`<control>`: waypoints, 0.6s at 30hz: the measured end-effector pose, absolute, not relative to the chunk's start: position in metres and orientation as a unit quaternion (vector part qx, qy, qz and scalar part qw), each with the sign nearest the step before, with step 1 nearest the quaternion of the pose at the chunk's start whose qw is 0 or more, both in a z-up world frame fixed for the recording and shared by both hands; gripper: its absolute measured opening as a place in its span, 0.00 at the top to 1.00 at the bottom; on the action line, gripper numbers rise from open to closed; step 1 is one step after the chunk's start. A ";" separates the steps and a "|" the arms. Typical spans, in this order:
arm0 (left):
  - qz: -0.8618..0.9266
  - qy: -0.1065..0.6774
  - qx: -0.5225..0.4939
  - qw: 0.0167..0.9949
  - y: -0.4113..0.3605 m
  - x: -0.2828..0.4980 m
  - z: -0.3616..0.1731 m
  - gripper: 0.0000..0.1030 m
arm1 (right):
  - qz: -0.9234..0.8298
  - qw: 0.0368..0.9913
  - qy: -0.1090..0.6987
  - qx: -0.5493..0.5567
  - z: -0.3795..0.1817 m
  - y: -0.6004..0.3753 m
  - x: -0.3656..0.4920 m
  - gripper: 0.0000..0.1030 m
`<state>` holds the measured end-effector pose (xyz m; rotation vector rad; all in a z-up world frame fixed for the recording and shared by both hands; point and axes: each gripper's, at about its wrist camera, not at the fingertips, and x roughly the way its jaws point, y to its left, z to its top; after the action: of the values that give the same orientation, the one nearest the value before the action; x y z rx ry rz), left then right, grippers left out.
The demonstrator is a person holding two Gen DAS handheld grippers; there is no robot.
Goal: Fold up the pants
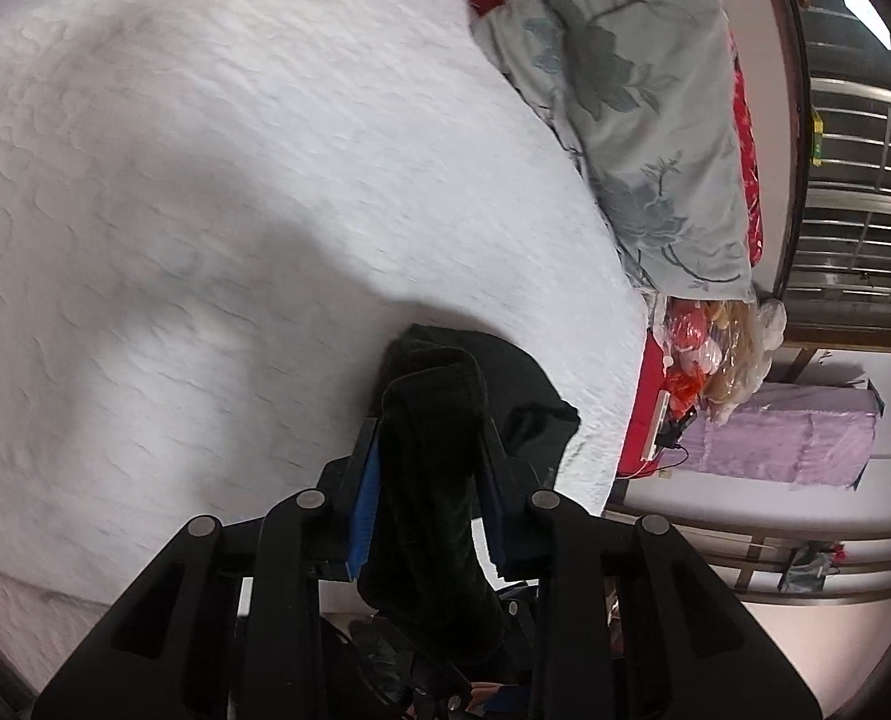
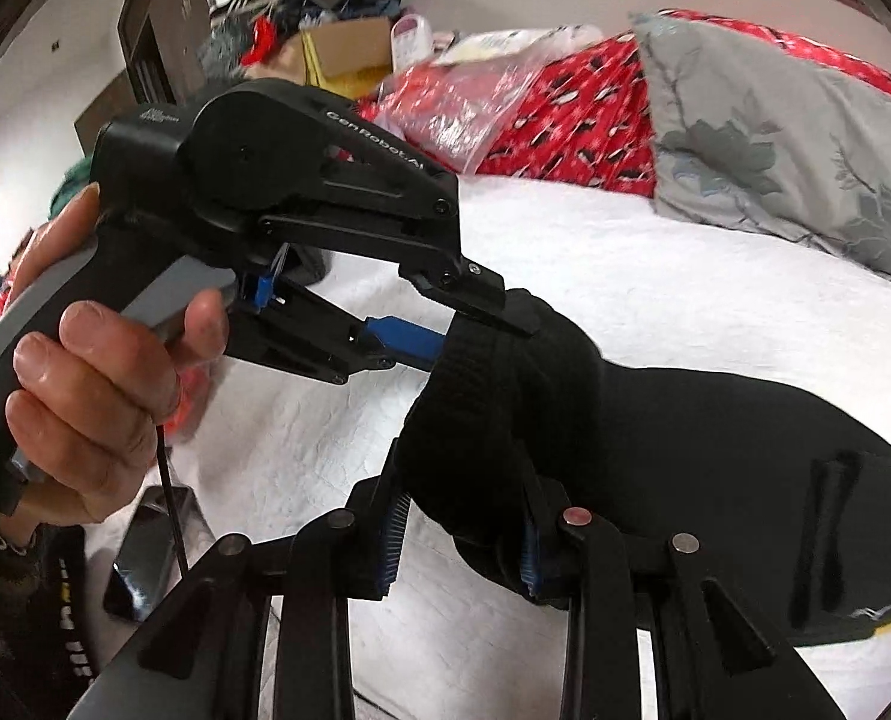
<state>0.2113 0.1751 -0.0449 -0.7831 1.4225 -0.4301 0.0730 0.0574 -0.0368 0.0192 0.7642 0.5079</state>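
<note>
1. Black pants (image 2: 655, 420) hang bunched between the two tools above a bed with a white quilted cover (image 1: 235, 210).
2. Left tool (image 1: 430, 420) has its blue-padded jaws closed on a thick fold of the dark cloth, which stands up between the pads and trails down toward the camera.
3. Right tool (image 2: 463, 480) likewise clamps a bunched roll of the pants between its pads; the rest of the garment spreads to the right and lies on the bed cover.
4. From the right wrist camera, the left tool (image 2: 481, 324) shows from the side, gripping the same band of cloth just beyond the right tool.
5. A person's hand (image 2: 91, 384) wraps the grey handle of the left tool at the left of that view.
6. A grey pillow with a flower print (image 1: 631, 120) lies at the far right of the bed on a red patterned blanket (image 2: 571, 114).
7. A plastic bag (image 2: 463, 102) rests on the blanket at the far side.
</note>
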 end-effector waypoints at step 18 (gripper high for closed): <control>-0.165 0.693 -0.178 0.678 -0.059 0.234 -0.069 0.73 | 0.172 0.875 0.397 0.216 -0.054 -0.157 0.086 0.70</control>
<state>0.2338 -0.0586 -0.0687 -0.4002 1.5575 -0.3710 0.0857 -0.1571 -0.0545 0.4512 0.8290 0.3591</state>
